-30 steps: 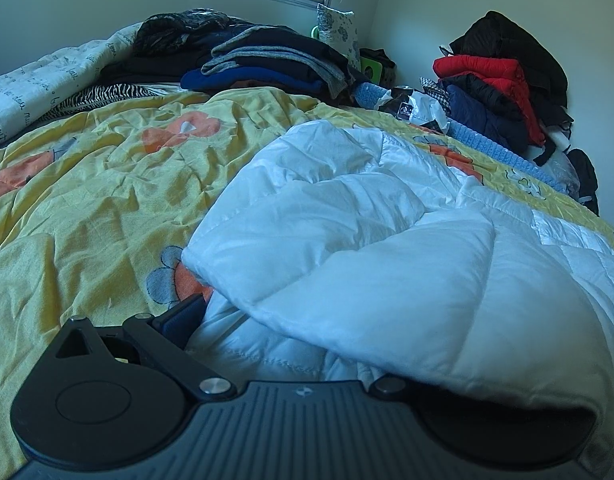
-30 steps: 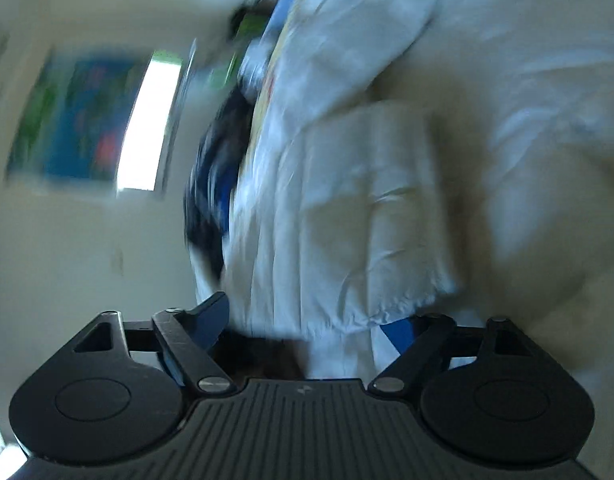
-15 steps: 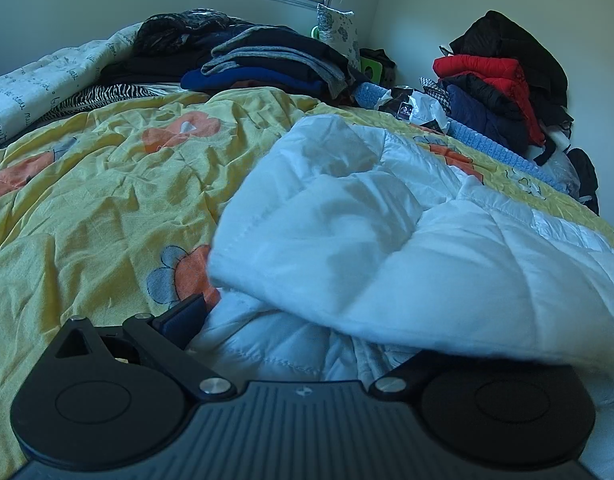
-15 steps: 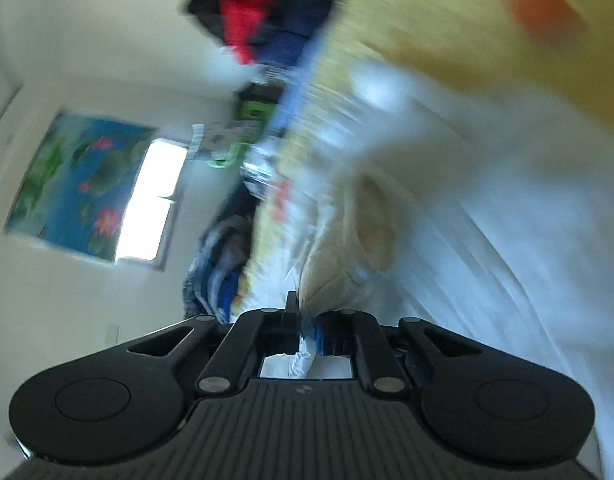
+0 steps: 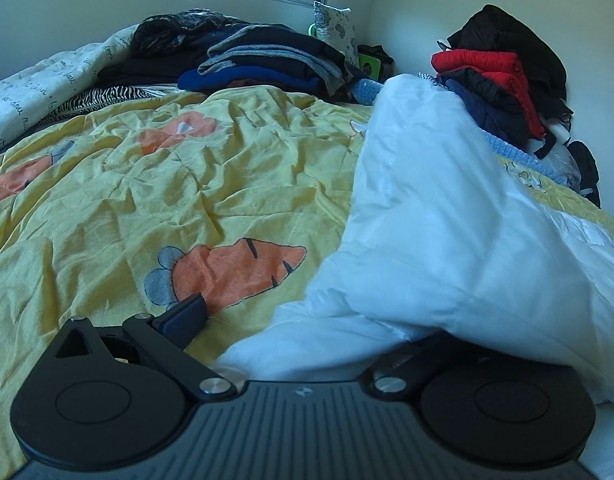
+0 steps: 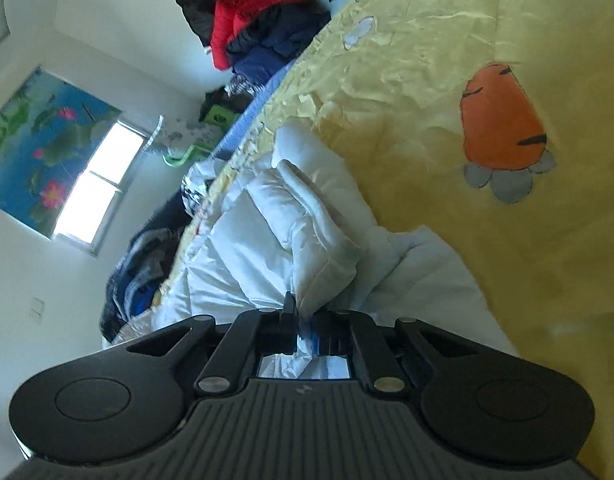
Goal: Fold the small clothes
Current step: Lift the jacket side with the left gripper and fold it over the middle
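On yellow carrot-print bedspread (image 5: 155, 184), white padded garment (image 6: 267, 240) clenched by right fingers (image 6: 289, 312), left fingers (image 5: 185, 314) spread.

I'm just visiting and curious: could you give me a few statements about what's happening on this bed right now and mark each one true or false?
1. The right gripper is shut on the white padded jacket. True.
2. The left gripper is clamped on the jacket. False: its jaws are spread, the jacket draped over one side.
3. The bedspread is yellow with carrots. True.
4. The red jacket lies alone. False: it sits in a pile of dark clothes.
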Tool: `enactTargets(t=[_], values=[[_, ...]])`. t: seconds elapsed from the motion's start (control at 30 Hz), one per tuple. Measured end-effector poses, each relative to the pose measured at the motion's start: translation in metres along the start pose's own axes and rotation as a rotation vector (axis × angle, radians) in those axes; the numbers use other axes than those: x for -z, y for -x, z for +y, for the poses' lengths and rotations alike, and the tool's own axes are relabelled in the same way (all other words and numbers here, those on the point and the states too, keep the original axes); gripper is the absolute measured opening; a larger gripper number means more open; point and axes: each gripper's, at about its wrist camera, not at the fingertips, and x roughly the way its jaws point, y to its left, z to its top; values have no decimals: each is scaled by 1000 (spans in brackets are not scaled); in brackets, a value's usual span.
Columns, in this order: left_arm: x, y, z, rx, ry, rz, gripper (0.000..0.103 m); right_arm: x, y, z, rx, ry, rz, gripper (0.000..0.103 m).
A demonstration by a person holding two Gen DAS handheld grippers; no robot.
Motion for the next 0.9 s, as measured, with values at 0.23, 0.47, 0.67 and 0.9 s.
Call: enactTargets(t=[0.23,0.47,0.67,0.9], values=[[-4,51,-1,34,-37,88,103,-5,-19,19,-25,40,56,29],[-16,162,-8,283,-268,-106,103,-9,28,17,-83,-42,-14,52],[-71,105,-50,263,-276,-207,103,-12,25,96,-171,295,-55,73],[-74,-28,-71,70,-381,17,103,-33,-101,109,26,351,110,68]])
